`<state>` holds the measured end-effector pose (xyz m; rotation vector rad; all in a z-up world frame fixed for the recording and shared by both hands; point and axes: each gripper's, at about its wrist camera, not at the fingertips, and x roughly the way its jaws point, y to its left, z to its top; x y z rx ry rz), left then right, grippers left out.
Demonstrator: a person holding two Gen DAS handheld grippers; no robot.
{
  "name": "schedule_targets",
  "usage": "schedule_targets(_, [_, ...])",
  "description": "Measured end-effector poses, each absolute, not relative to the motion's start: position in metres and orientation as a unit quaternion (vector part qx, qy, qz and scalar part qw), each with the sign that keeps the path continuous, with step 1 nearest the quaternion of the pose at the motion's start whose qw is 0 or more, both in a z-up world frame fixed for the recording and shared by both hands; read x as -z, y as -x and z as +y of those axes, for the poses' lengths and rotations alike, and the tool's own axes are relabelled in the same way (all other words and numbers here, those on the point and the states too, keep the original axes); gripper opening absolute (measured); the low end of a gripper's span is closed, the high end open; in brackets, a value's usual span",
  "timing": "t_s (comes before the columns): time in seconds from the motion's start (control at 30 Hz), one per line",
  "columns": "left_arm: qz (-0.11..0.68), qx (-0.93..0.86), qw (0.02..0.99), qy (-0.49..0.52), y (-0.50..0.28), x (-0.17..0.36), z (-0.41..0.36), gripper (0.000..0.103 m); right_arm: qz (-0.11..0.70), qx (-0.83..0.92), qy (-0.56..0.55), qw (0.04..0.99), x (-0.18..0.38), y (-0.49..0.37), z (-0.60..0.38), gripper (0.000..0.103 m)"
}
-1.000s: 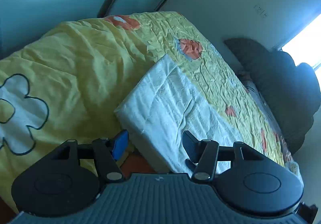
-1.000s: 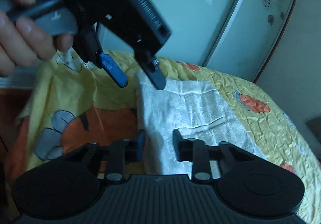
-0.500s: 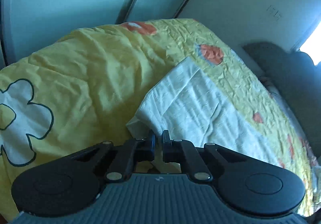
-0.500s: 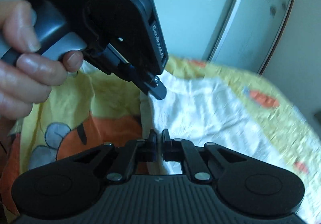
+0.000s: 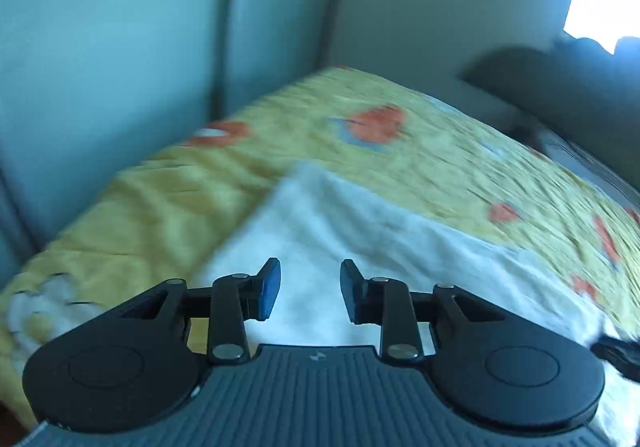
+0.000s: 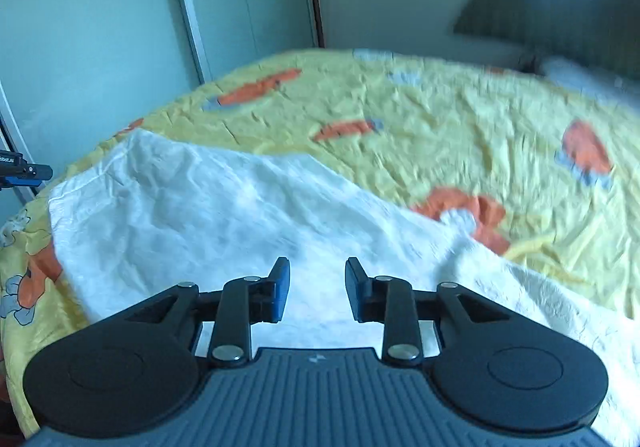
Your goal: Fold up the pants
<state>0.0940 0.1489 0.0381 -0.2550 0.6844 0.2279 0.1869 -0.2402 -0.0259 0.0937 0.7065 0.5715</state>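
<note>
White pants (image 5: 360,243) lie folded flat on a yellow bedspread (image 5: 460,167); they also show in the right wrist view (image 6: 208,207). My left gripper (image 5: 310,293) is open and empty, hovering just above the near part of the white cloth. My right gripper (image 6: 317,289) is open and empty, also above the cloth, further along its length. The left gripper's tip (image 6: 24,171) shows at the left edge of the right wrist view, beside the cloth's far corner. Both views are motion-blurred.
The bedspread (image 6: 440,119) has orange and white flower prints and covers a bed. Pale wardrobe doors (image 6: 100,27) stand behind the bed. A dark cushion or headboard (image 5: 560,95) is at the far right near a bright window.
Both grippers were shut on the white cloth's edge half a second ago; now both are open and have let go. The cloth lies laid over on the bed, and both cameras have swung.
</note>
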Motion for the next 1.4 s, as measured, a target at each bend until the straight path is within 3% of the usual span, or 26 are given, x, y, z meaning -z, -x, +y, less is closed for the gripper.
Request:
schedule_targets(0.1, [0.354, -0.023, 0.931, 0.082, -0.121, -0.033, 0.092, 0.040, 0.358, -0.228, -0.058, 0.904, 0.050, -0.221, -0.243, 0.027])
schedule_targets(0.17, [0.364, 0.021, 0.930, 0.046, -0.136, -0.028, 0.053, 0.043, 0.350, -0.220, -0.123, 0.902, 0.048, -0.221, -0.260, 0.028])
schedule_targets(0.3, [0.375, 0.097, 0.922, -0.002, -0.147, -0.016, -0.011, 0.047, 0.313, -0.183, -0.087, 0.928, 0.030, -0.182, -0.284, 0.028])
schedule_targets(0.5, [0.399, 0.182, 0.899, -0.015, -0.143, 0.008, -0.074, 0.051, 0.358, -0.072, -0.067, 0.928, 0.046, -0.112, -0.374, 0.033])
schedule_targets(0.67, [0.416, 0.194, 0.887, -0.055, -0.153, 0.025, -0.121, 0.051, 0.363, 0.043, -0.107, 0.924, 0.075, -0.111, -0.462, 0.047])
schedule_targets(0.77, [0.413, 0.221, 0.883, -0.037, -0.148, 0.017, -0.135, 0.052, 0.350, 0.073, -0.116, 0.927, 0.067, -0.110, -0.480, 0.049])
schedule_targets(0.87, [0.402, 0.247, 0.879, -0.064, -0.136, 0.020, -0.157, 0.063, 0.354, 0.069, -0.082, 0.929, 0.072, -0.104, -0.484, 0.052])
schedule_targets(0.9, [0.402, 0.246, 0.878, -0.084, -0.133, 0.024, -0.166, 0.062, 0.368, 0.094, -0.065, 0.923, 0.080, -0.105, -0.489, 0.052])
schedule_targets(0.93, [0.405, 0.243, 0.876, -0.101, -0.130, 0.028, -0.175, 0.062, 0.356, 0.119, -0.062, 0.925, 0.084, -0.099, -0.497, 0.062])
schedule_targets(1.03, [0.387, 0.266, 0.876, -0.105, -0.117, 0.023, -0.187, 0.063, 0.303, 0.227, -0.070, 0.923, 0.068, -0.059, -0.510, 0.066])
schedule_targets(1.13, [0.357, 0.282, 0.879, -0.138, -0.106, 0.020, -0.205, 0.065, 0.255, 0.194, -0.151, 0.935, 0.054, -0.011, -0.512, 0.066])
schedule_targets(1.3, [0.376, 0.284, 0.864, -0.179, -0.108, 0.041, -0.232, 0.067, 0.277, 0.053, -0.309, 0.908, 0.072, 0.017, -0.508, 0.066])
schedule_targets(1.4, [0.369, 0.297, 0.864, -0.168, -0.104, 0.036, -0.231, 0.067, 0.280, 0.070, -0.330, 0.899, 0.082, 0.024, -0.501, 0.066])
